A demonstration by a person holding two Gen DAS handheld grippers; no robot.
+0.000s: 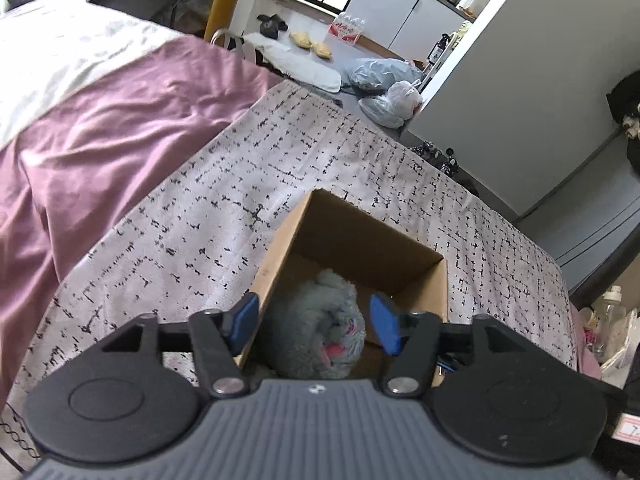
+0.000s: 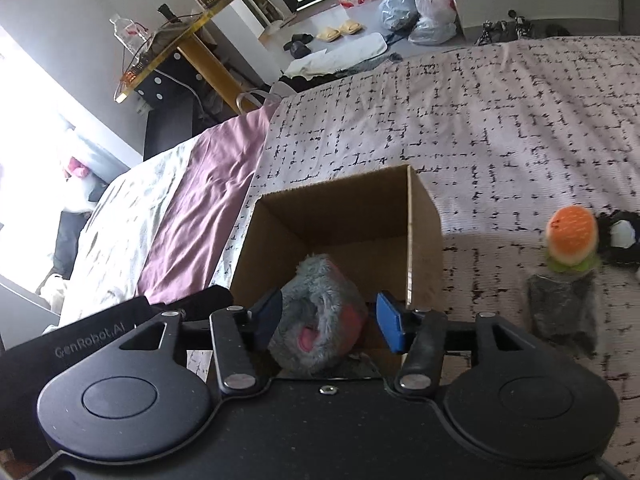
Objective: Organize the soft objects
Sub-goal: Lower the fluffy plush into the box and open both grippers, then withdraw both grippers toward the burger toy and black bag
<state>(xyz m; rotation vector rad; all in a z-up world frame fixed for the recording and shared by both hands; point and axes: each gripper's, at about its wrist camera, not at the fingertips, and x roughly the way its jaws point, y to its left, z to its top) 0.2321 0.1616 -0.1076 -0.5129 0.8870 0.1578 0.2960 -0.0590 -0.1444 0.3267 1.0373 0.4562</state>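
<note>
Grey plush [image 2: 320,312] lies in box [image 2: 424,232]; both grippers' fingers [image 1: 386,324] spread, pinching nothing. Orange plush [image 2: 572,236] and dark items remain on bed [image 2: 500,120].

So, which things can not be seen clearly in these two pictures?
- Box floor: both views, hidden by the grey plush and the gripper bodies.
- Black toy behind the orange plush: right wrist view, blurred and cut by the edge.
- Dark patch below the orange plush: blurred, unclear what it is.
</note>
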